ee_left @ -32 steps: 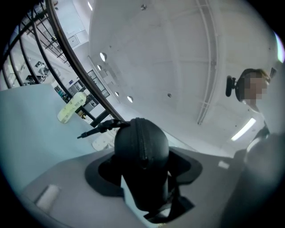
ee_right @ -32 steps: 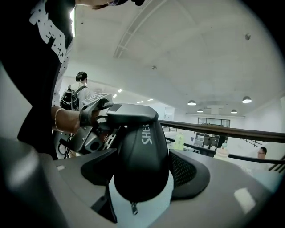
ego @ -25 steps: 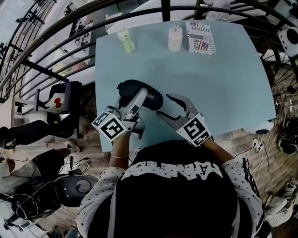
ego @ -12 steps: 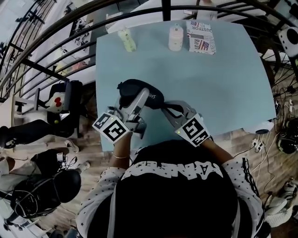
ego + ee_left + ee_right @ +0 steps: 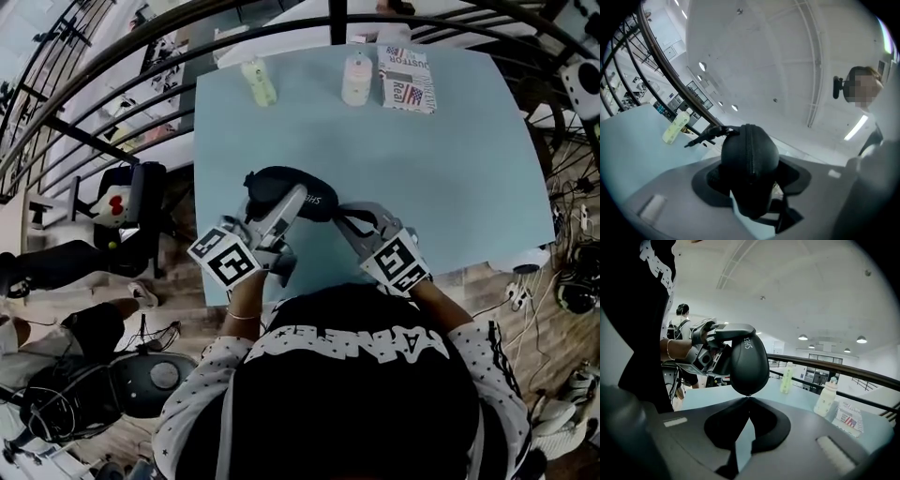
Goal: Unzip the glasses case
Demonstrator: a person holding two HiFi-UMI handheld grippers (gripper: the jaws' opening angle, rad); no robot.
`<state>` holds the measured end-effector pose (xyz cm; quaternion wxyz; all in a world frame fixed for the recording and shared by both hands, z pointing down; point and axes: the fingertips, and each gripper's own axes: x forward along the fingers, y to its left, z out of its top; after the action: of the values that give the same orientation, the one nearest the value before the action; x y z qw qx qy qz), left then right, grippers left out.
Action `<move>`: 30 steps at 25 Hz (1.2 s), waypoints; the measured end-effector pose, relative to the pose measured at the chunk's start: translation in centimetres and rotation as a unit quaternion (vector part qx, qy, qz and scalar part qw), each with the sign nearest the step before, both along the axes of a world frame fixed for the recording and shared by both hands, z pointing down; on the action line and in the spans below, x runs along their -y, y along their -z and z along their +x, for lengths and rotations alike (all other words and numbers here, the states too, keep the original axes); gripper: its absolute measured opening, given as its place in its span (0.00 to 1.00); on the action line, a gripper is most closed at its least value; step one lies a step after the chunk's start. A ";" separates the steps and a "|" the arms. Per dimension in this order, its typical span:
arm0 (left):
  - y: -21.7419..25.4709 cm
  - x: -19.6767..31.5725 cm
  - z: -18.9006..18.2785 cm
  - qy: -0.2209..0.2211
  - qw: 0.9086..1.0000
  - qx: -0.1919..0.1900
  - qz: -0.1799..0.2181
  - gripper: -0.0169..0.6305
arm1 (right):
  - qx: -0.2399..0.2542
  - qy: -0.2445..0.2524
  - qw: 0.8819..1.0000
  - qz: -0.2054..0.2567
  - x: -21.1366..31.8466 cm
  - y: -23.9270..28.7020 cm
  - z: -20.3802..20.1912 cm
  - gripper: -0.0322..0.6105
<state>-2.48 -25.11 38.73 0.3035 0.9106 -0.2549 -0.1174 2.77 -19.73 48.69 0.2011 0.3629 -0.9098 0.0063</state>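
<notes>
Keep the left gripper clamped on the case, exactly as now; see the case lifted off the table, above the near edge, with the zip seam turned toward the left gripper's camera. Note the right gripper with jaws pressed together, tips touching the rounded end of the case; judge them to pinch the pull, though too small to tell for sure.

Before pulling, check for the tab, and not only fabric, between the pads; in case of slipping, reopen and bite again. Then draw the right gripper along the seam, following the curve round the end, never straight away from the case; pull slowly and evenly, to avoid a jam at the bend. Squeeze with the left only on the sides, away from the seam, so as not to block the slider; answer the pull by holding firm, without twisting or lifting further.

As for containers: find the case zipped along all of the seam in view, so nothing to say of its inside. Farther on the table, well apart from both grippers, see a pale green bottle and a white bottle just beside a printed box; cannot tell the contents of any.
</notes>
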 end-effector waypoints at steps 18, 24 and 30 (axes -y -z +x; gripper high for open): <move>-1.2 -0.8 1.3 -0.040 0.999 0.024 -0.018 0.03 | -0.132 0.026 0.989 0.066 0.7 -0.5 2.0 0.06; -1.0 -1.1 1.7 -0.046 0.998 0.031 -0.013 0.03 | -0.145 0.032 0.986 0.071 1.0 -0.1 2.4 0.06; -1.5 -2.3 1.7 -0.058 0.997 0.051 -0.002 0.03 | -0.201 0.063 0.972 0.099 0.6 -0.3 2.2 0.06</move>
<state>-0.74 -22.86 40.19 0.2983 0.9280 -0.2170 -0.0522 4.99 -20.30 49.00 0.3434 0.3164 -0.8679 -0.1694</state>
